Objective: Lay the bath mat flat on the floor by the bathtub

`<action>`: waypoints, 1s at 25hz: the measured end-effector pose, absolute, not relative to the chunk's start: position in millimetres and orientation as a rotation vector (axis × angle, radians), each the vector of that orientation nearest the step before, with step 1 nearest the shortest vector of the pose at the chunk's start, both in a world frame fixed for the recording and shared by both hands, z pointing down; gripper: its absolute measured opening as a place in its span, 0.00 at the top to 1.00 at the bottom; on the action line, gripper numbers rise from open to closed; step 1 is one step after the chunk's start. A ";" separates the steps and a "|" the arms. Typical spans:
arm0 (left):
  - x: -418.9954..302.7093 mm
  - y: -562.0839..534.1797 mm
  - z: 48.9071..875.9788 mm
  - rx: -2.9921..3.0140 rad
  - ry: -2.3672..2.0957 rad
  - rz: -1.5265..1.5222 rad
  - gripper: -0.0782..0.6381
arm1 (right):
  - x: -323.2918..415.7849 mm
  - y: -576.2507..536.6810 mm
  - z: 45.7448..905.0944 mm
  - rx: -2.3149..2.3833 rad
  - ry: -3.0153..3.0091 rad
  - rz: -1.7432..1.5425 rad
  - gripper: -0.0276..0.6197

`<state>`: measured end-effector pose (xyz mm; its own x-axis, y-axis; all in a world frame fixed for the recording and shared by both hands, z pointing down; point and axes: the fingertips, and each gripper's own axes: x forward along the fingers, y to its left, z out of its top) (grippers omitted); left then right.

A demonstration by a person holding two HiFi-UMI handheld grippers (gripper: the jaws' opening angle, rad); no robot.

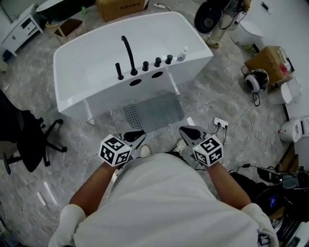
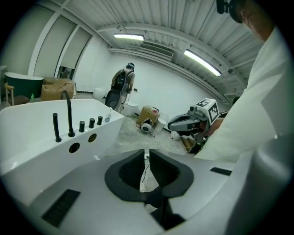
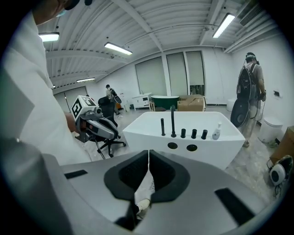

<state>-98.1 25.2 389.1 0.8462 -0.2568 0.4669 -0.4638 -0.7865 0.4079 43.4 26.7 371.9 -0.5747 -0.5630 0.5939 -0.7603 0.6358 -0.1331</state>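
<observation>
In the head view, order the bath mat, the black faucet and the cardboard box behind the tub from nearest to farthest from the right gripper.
1. Bath mat, on the floor just ahead of the right gripper.
2. Black faucet, on the bathtub rim.
3. Cardboard box, beyond the bathtub.

Around me the floor (image 1: 227, 96) is grey and marbled, with white cables trailing from a power strip (image 1: 220, 122). A black office chair (image 1: 29, 140) stands to my left, a low white cabinet (image 1: 19, 29) sits in the far corner, and cardboard boxes (image 1: 270, 62) lie toward the edges. The walls (image 2: 170, 92) are white, tall glazed panels (image 3: 177, 73) line the far side, and strip lights (image 3: 118, 48) glow on the ribbed ceiling (image 3: 174, 23).
</observation>
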 end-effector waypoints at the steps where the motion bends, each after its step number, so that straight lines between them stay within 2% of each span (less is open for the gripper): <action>1: -96.9 27.6 387.4 2.513 -0.520 0.545 0.83 | 42.8 28.4 371.5 1.033 -2.351 0.514 0.93; 25: -112.3 37.5 383.5 2.536 -0.483 0.534 0.83 | 17.0 50.2 364.0 1.047 -2.340 0.447 0.95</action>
<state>-112.3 37.5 383.5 0.8601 -0.2327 0.4539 -0.4286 -0.8122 0.3957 17.0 50.2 364.0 -0.5570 -0.5840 0.5905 -0.7605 0.6444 -0.0801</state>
